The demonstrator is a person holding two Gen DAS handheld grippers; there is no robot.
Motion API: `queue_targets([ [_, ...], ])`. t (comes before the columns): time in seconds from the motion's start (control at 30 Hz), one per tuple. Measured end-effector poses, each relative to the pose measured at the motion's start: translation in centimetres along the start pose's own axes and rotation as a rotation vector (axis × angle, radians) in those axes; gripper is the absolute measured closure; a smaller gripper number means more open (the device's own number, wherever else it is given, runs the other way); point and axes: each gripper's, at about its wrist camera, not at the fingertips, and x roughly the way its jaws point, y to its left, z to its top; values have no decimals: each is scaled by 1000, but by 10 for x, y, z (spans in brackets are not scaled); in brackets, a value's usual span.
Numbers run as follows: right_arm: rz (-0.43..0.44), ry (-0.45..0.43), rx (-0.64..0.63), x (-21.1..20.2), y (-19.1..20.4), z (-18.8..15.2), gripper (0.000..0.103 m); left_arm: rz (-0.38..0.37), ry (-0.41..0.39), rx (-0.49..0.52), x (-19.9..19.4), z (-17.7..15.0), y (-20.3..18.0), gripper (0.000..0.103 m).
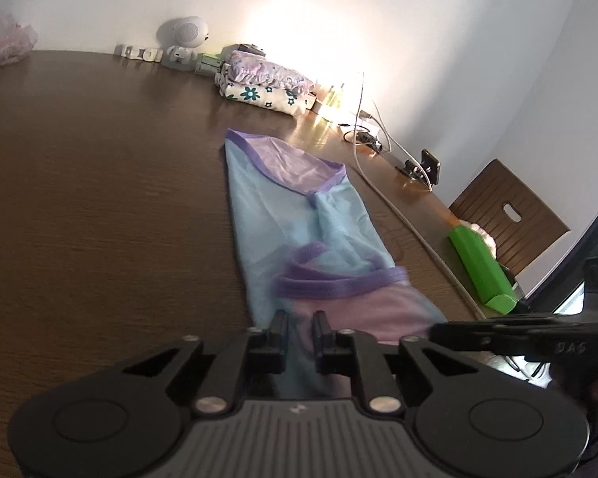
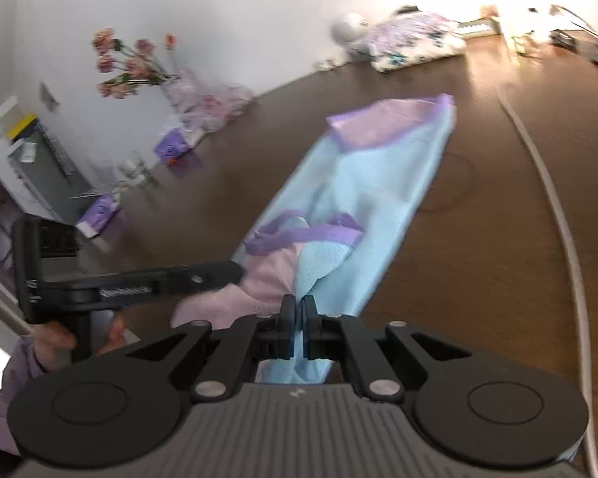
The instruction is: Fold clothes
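Note:
A light-blue mesh garment [image 1: 295, 215] with purple trim and pink panels lies as a long narrow strip on the dark wooden table [image 1: 99, 199]. Its near end is bunched and raised at both grippers. In the left wrist view my left gripper [image 1: 300, 324] is closed on that near end, with blue and pink cloth filling the small gap between its fingers. My right gripper [image 2: 298, 310] is shut on the blue edge of the garment [image 2: 362, 183]. The right gripper's tip [image 1: 436, 328] shows beside the pink panel. The left gripper's tip [image 2: 235, 269], held by a hand, touches the pink part.
Folded floral clothes [image 1: 265, 83] are stacked at the far edge beside a white round device [image 1: 185, 36]. A white cable [image 2: 554, 199] runs along the right of the garment. A green object [image 1: 482, 267] and a wooden chair [image 1: 510, 215] are at the right. Flowers [image 2: 127, 63] stand at the left.

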Motion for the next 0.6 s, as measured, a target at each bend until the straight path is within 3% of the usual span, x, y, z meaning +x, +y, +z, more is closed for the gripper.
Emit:
queue_targets([
  [0.07,-1,-21,24,-3,-4,-2,93,-12,-2,-3,1,4,1,87],
  [0.13,28,-53,34,-3,-6,2,72,-28,-3,-5,4,8,1,68],
  [0.17,32,-71,40,-1,-7,5,55,-35,-4,-7,5,11,1,66],
  [0.23,34,-85,50,7,-10,11,57,-50,-5,-9,7,15,2,66],
  [0.3,30,-77,57,19,-14,18,82,-66,-6,-12,10,20,2,67],
  [0.37,16,-68,61,29,-16,21,92,-81,-7,-14,12,25,3,69],
  [0.4,1,-69,45,31,-13,22,98,-89,-7,-16,13,27,3,84],
  [0.43,-6,-90,24,30,-9,22,98,-96,-8,-17,15,29,3,103],
  [0.6,-188,-96,-87,35,3,20,92,-85,2,72,5,14,-7,102],
])
